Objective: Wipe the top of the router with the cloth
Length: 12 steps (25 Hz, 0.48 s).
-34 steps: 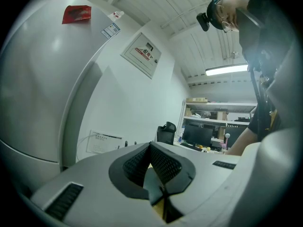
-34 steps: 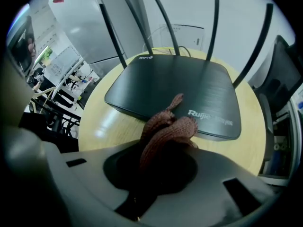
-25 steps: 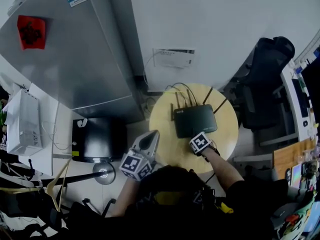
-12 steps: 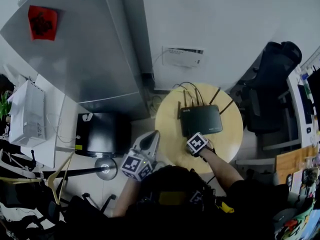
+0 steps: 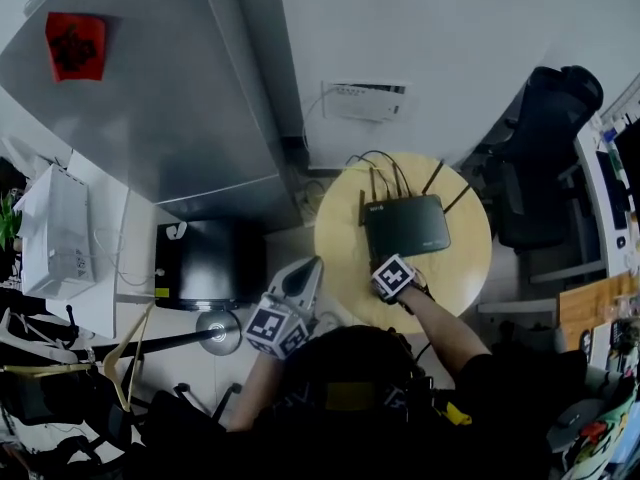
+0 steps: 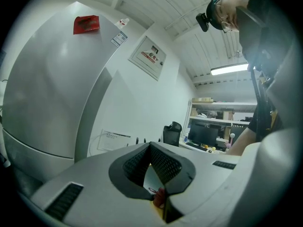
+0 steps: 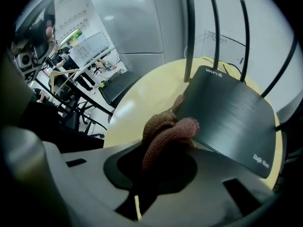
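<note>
Brown cloth (image 7: 168,129): 1, in right tongs (image 7: 161,154) | router (image 7: 232,122): 1 | left tongs (image 6: 150,148) closed

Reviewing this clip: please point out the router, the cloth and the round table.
router (image 7: 232,119), right gripper view, on its flat black top.
cloth (image 7: 165,131), right gripper view, on the bunched knit fold.
round table (image 5: 340,250), head view, on the bare yellow surface left of the router.

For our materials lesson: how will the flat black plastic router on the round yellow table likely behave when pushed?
The flat black plastic router looks thin and probably light, so it may slide on the smooth round yellow table. Its thin upright antennas could swing or bend if knocked.
</note>
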{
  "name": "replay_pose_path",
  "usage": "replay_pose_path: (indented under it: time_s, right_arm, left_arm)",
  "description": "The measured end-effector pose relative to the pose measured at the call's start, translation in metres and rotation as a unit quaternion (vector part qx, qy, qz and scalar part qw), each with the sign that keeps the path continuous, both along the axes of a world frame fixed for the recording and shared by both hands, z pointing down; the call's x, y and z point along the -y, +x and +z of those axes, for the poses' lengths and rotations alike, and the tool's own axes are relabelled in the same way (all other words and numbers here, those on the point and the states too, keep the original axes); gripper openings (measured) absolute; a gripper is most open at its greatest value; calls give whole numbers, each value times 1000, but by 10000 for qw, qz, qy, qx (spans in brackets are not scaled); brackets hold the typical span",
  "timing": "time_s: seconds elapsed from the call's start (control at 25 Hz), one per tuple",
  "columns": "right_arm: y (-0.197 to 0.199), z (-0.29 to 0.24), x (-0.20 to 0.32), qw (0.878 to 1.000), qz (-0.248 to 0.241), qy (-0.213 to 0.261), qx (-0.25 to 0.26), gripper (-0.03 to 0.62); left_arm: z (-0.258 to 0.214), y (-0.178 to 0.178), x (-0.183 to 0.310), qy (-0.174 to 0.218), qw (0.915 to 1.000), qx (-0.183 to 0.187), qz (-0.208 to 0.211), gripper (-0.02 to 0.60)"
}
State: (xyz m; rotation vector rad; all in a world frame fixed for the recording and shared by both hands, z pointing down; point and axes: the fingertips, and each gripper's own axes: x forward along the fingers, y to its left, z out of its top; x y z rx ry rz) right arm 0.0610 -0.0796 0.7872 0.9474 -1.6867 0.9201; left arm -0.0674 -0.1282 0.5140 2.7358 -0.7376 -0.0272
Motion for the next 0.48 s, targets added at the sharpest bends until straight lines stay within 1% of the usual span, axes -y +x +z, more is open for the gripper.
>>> replay_pose_path:
  time_s: [0.04, 0.08, 0.16, 0.28, 0.36, 0.48]
  right_arm:
    - [-1, 1, -8, 9997, 44, -225, 43, 61]
    - [-4, 1, -10, 9995, 47, -301, 110, 61]
    - [-12, -2, -2, 9997, -80, -50, 223, 61]
    - [-22, -8, -11, 9990, -351, 13, 288, 61]
    - [-31, -21, -16, 9975, -564, 198, 387, 61]
    - [-28, -33, -26, 9949, -819, 438, 403, 61]
  left_arm:
    - [-2, 2, 0, 24, 10000, -23, -14, -9]
    - [-4, 2, 0, 22, 10000, -40, -54, -9]
    - [-7, -3, -2, -17, 9997, -79, -211, -9]
    - [-7, -13, -6, -44, 9983, -147, -570, -9]
    - [-6, -15, -7, -6, 9966, -99, -816, -9]
    - [-11, -11, -16, 18, 9955, -71, -946, -9]
